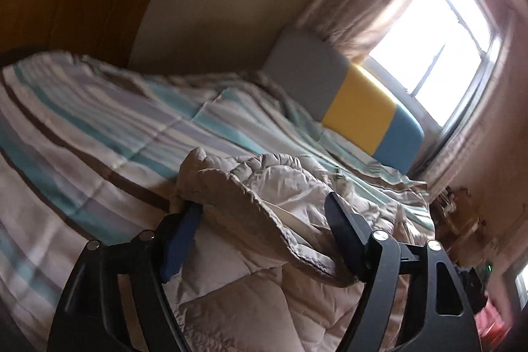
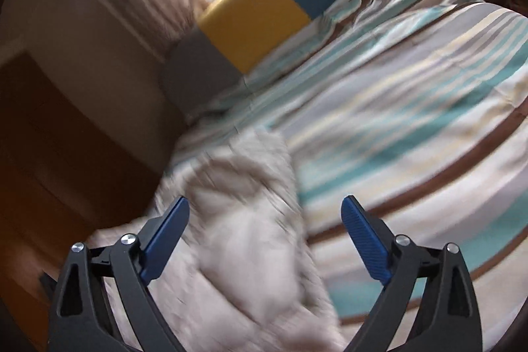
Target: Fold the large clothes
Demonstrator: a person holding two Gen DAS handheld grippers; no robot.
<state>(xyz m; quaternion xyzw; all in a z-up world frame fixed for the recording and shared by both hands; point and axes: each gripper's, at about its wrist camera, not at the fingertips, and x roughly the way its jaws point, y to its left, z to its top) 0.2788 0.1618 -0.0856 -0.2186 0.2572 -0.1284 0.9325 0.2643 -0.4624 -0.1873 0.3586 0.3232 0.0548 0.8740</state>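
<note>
mostly striped bedding [image 1: 99,127] under a bright window [image 1: 439,32].

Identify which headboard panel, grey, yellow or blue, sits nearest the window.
The blue panel: it ends the headboard beside the window; yellow is middle, grey farthest.

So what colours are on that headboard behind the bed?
The headboard has grey, yellow and blue panels, clearest in the right wrist view.

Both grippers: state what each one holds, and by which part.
Nothing is held. The left gripper stands open around a fold of the beige quilted puffer garment; the right gripper is open above it.
</note>
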